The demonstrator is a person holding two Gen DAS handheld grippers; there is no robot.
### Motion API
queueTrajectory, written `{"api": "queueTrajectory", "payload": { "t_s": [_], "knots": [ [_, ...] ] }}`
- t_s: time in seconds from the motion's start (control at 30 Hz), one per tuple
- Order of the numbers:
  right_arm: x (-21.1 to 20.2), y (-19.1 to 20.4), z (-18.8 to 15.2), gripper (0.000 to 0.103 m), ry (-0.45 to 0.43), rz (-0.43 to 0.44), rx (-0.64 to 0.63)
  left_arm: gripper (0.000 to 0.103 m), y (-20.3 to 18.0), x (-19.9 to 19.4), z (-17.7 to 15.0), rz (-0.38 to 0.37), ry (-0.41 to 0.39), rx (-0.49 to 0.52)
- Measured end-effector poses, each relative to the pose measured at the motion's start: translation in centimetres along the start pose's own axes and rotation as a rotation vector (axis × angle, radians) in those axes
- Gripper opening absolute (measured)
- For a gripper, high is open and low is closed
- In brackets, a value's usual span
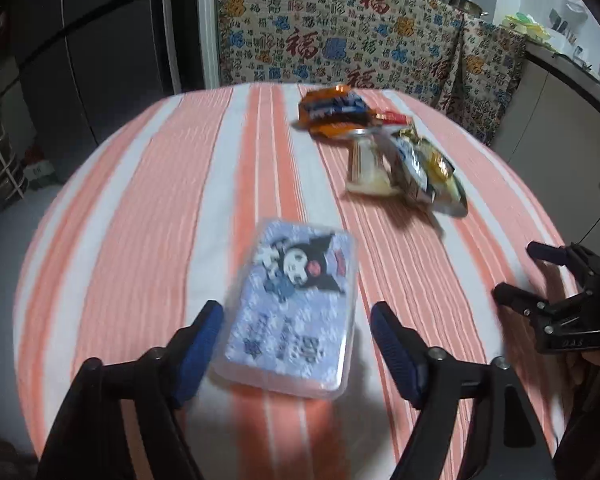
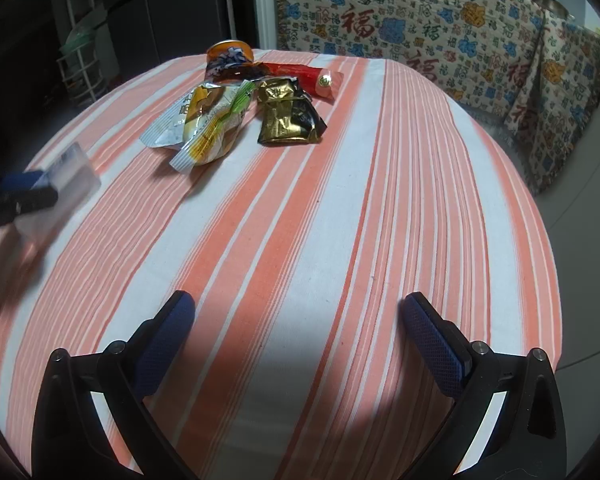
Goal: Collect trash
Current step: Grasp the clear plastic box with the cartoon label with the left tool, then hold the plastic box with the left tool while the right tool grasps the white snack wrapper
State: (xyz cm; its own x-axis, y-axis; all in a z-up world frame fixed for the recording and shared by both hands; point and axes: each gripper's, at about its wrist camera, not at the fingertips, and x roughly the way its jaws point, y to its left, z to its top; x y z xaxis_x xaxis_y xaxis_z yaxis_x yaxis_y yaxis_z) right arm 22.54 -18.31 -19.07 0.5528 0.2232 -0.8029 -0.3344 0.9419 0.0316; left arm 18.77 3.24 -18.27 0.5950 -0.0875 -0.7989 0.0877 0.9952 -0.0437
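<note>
Between my left gripper's (image 1: 296, 344) parted jaws a cartoon-printed plastic box (image 1: 290, 312) is lying untouched; at lower frame my right gripper (image 2: 300, 340) is hovering wide apart over striped cloth (image 2: 340, 200).

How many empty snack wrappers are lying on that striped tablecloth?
4 visible: a red tube-shaped wrapper farthest back, a crumpled black-and-gold foil wrapper before it, a silver-and-yellow foil packet to its left, and a dark crumpled wrapper against the orange can. Others may hide underneath.
</note>
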Motion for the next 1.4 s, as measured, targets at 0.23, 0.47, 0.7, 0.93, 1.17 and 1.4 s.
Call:
{"api": "queueTrajectory", "payload": {
  "t_s": [0.23,0.47,0.7,0.93,1.17,1.4],
  "knots": [
    [0.0,-0.1,0.1,0.103,-0.003,0.004,0.0,0.095,0.0,1.7,-0.6,0.079,-0.009,-0.023],
    [0.0,-0.1,0.1,0.103,-0.003,0.004,0.0,0.097,-0.2,1.9,-0.5,0.082,-0.005,-0.015],
    [0.0,-0.1,0.0,0.103,-0.002,0.003,-0.002,0.097,-0.1,1.8,-0.6,0.081,-0.005,-0.016],
    [-0.3,-0.2,0.7,0.1,-0.022,0.045,0.02,0.098,0.0,1.8,-0.6,0.082,-0.005,-0.016],
    [-1.1,3.0,6.2,0.094,-0.167,0.203,0.063,0.099,0.0,1.8,-0.5,0.084,-0.005,-0.016],
    [2.7,3.6,7.6,0.038,-0.126,0.23,0.104,0.099,0.0,1.8,-0.5,0.084,-0.005,-0.016]
  ]
}}
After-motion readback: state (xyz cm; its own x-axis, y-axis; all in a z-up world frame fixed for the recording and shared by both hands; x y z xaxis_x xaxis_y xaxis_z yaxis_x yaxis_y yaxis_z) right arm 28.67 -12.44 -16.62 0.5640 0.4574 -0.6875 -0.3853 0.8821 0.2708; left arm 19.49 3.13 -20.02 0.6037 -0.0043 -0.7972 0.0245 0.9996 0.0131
